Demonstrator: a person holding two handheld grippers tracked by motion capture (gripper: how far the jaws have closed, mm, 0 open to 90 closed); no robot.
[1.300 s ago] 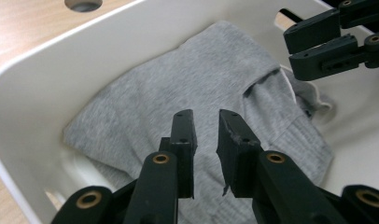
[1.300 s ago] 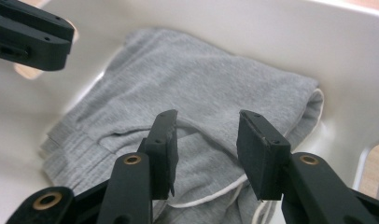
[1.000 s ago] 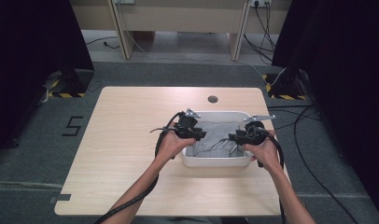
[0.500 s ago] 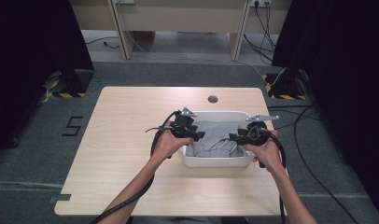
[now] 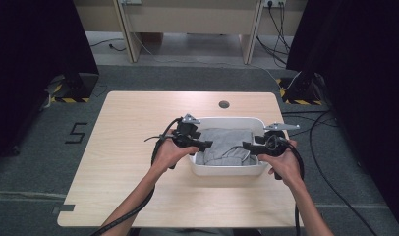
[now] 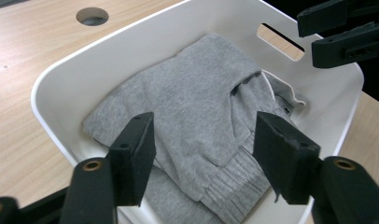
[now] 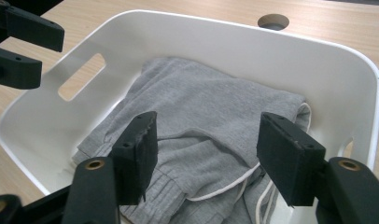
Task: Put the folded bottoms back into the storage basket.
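High view: a folded grey sweatshirt [image 5: 225, 145] lies inside the white plastic bin [image 5: 227, 170] on the wooden surface [image 5: 124, 147]. Left gripper [image 5: 206, 144] and right gripper [image 5: 247, 146] flank it; both jaws have just been opening, nothing between them, apparently letting go.

on the table [image 5: 128, 147], right of centre and toward the near edge: a bin [image 5: 227, 170]. inside the bin, folded and crumpled: a sweatshirt [image 5: 226, 146], with cuff toward the near wall and a drawstring [image 7: 234, 184] lying loose on top. behind the bin, near the far edge: a round cable hole [image 5: 224, 104]. over the bin's left rim: the left gripper [image 5: 203, 144]. over its right rim: the right gripper [image 5: 248, 145]. both facing inward, above the sweatshirt, apart from each other.
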